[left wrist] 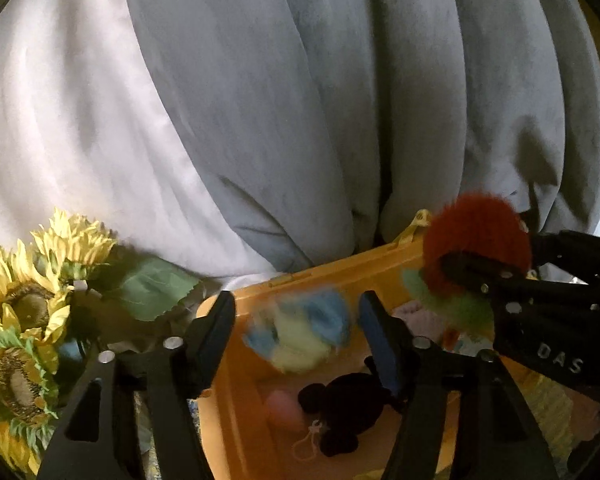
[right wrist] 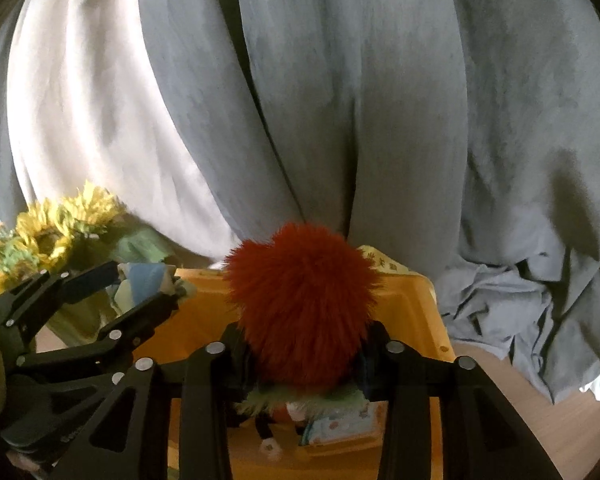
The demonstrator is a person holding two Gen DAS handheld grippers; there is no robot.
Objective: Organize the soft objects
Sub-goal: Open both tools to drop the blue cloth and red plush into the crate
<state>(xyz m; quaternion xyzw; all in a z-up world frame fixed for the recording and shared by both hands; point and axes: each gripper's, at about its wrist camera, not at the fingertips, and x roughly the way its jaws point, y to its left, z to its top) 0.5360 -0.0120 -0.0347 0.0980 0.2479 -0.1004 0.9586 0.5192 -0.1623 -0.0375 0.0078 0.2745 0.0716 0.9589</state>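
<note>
I have two sets of tongs over a yellow box, and both are busy with fluffy toys.

My right tongs are squeezed on a red fluffy ball with a green frill under it. It hangs above the far right corner of the box. My left tongs stand apart. A blue and yellow fluffy toy sits between the fingers, but it looks blurry, so I think it is dropping free. It is near the far left corner of the box, just above the things inside.

Down in the box I see a black fluffy toy and a pink soft thing near the left wall.

To do this step well, I should keep both tongs over the middle of the box, not over its rim. I should let the blue and yellow toy fall clear before I pull the left tongs back. Then I should bring the red ball low and open the right tongs slowly, so it does not bounce out over the far edge.

Some things are hard to see. The red ball hides most of the box in the right view. I cannot tell what the white patterned thing under it is. The near side of the box is cut off. Yellow sunflowers stand past the left side of the box, and grey curtains hang behind it.
</note>
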